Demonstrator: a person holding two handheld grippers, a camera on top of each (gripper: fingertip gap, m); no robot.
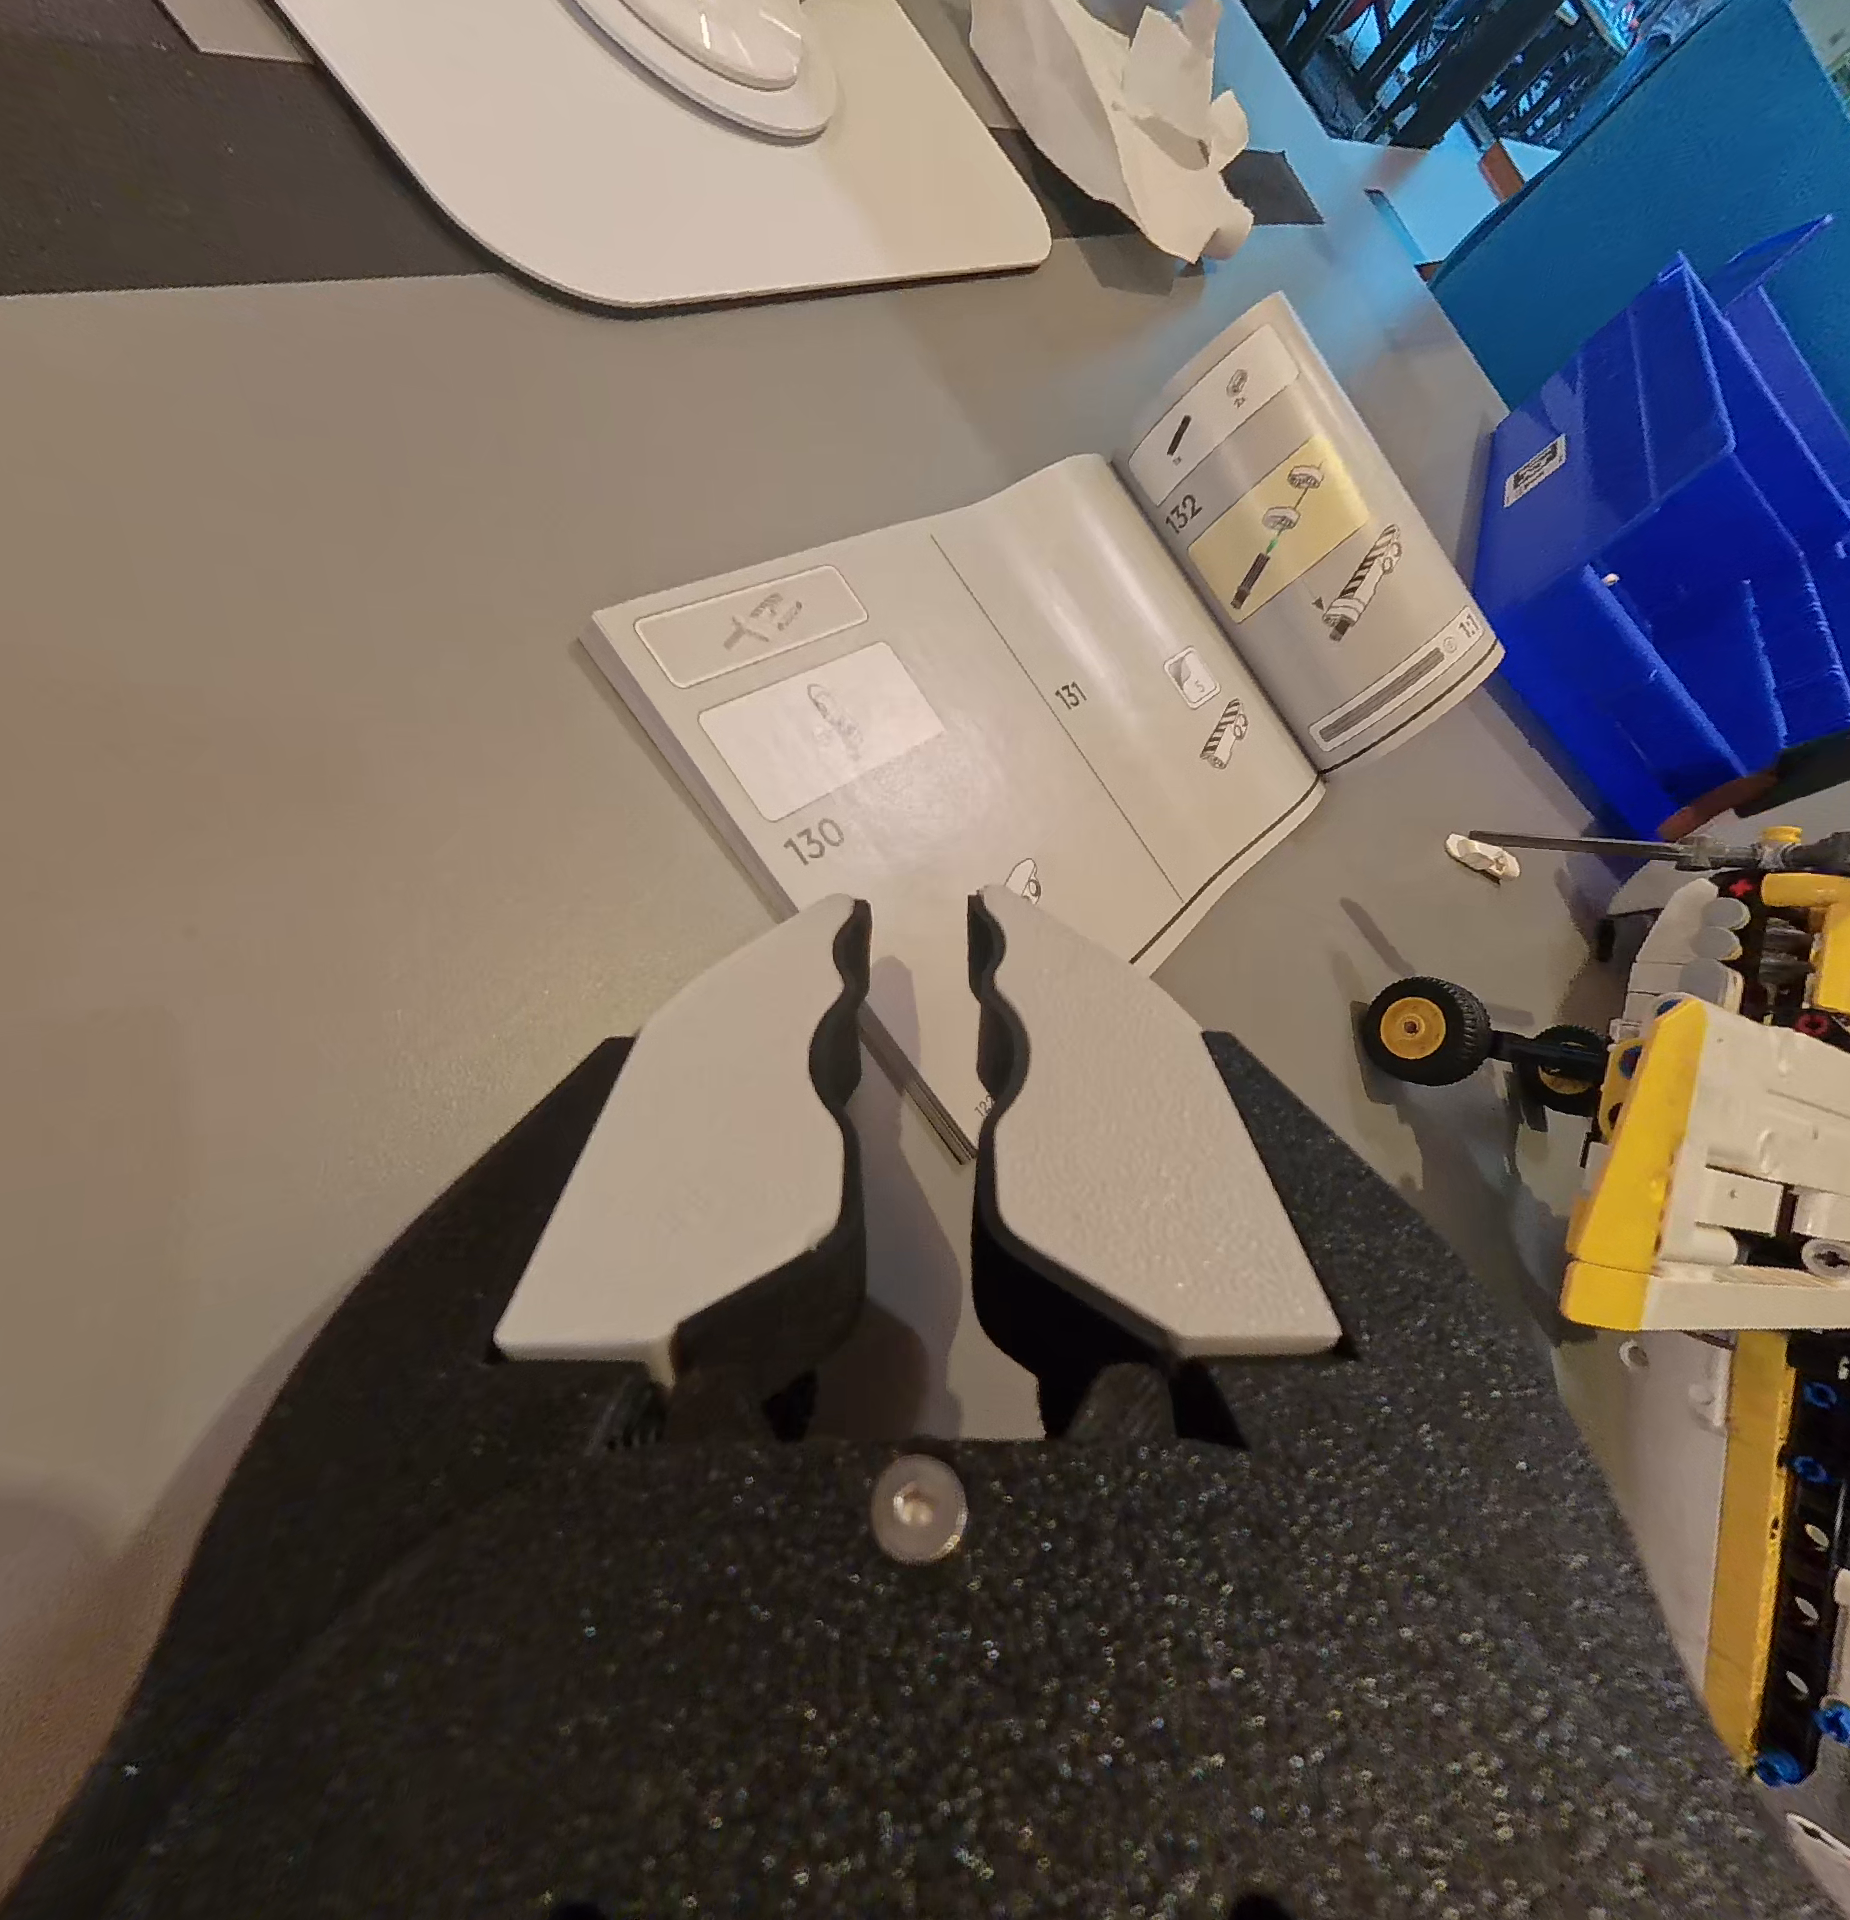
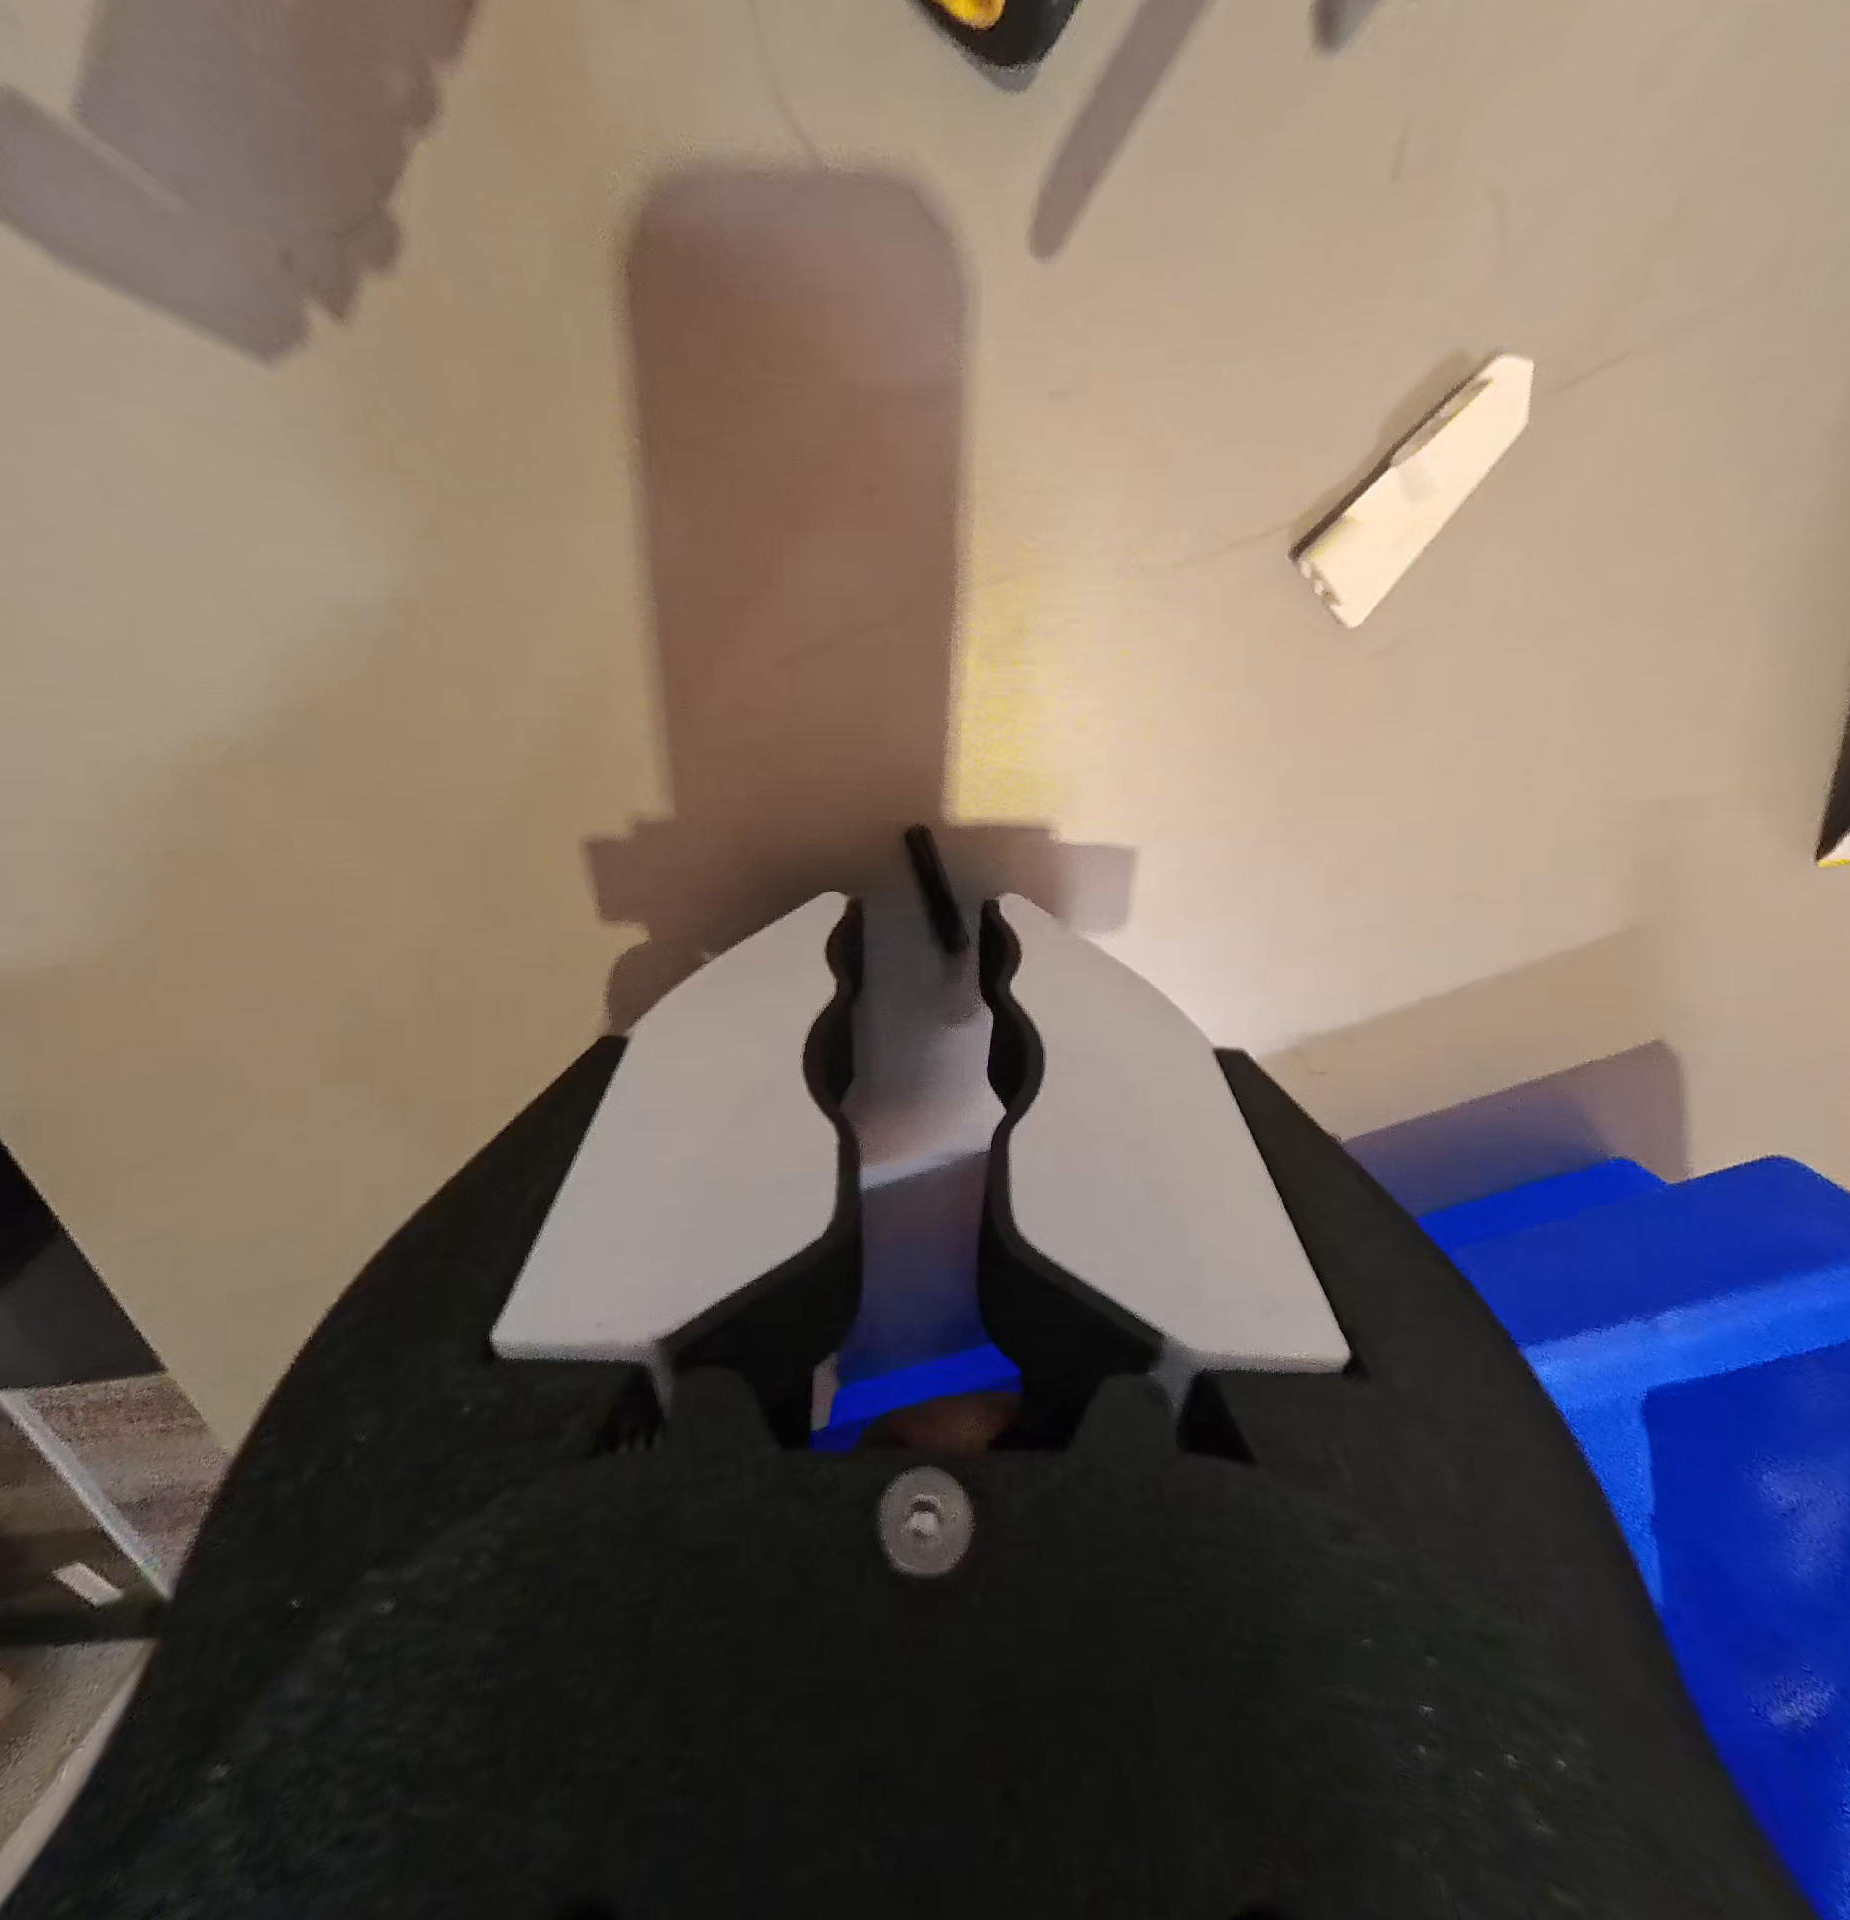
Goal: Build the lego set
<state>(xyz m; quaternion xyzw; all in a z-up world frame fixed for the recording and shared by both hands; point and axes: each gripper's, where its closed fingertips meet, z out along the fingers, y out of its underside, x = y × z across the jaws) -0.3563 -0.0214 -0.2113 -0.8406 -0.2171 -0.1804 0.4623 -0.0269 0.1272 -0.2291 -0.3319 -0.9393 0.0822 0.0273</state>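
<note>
Small black pin (image 2: 933, 889) loose btwn spread right tool (image 2: 919, 914) tips; left tool (image 1: 919, 906) spread, empty, over booklet (image 1: 1004, 665).

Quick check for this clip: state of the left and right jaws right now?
Left gripper: open, holding nothing, above the open instruction booklet.
Right gripper: open; a small black pin sits between the jaws, clear of both pads, not gripped.

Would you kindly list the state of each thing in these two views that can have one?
Left hand-held gripper: open, empty, over the booklet.
Right hand-held gripper: open; small black pin lies between the fingertips, not gripped.
Instruction booklet: open, flat.
White paper: crumpled.
Yellow-hubbed wheel: on its axle.
White brick piece: loose.
</note>
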